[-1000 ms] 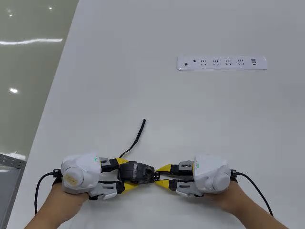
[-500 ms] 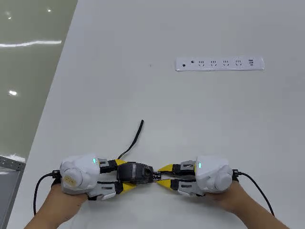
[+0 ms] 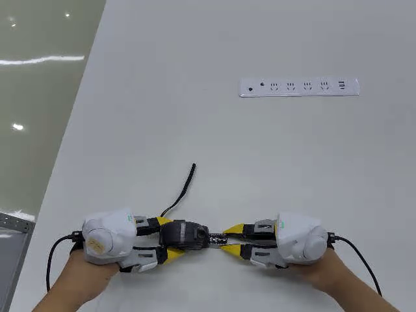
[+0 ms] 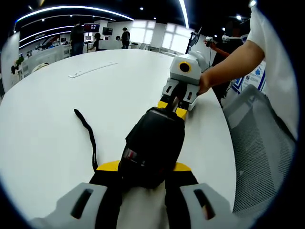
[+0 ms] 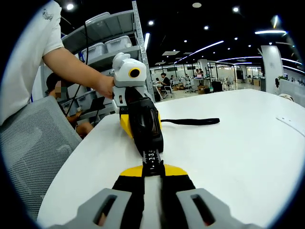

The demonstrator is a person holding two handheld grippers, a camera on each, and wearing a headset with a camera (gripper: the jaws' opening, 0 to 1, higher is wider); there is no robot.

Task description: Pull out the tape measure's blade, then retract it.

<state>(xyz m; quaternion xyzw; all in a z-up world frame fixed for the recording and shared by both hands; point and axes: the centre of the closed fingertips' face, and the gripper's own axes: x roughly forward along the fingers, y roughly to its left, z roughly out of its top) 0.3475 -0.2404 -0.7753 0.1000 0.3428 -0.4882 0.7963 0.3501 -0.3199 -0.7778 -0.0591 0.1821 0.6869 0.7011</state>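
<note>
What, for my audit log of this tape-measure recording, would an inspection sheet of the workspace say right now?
Surface: white table, no marks seen.
Job's things: black tape measure with a short length of blade drawn out; its strap lies loose on the table.
Clutter: power strip at the far side.
Grippers: left gripper shut on the tape measure; right gripper shut on the blade's end.
Cables: black cable trails from the left gripper; second cable trails from the right gripper.
Surroundings: glossy floor beside the table; shelving with bins, and people in the distance.
</note>
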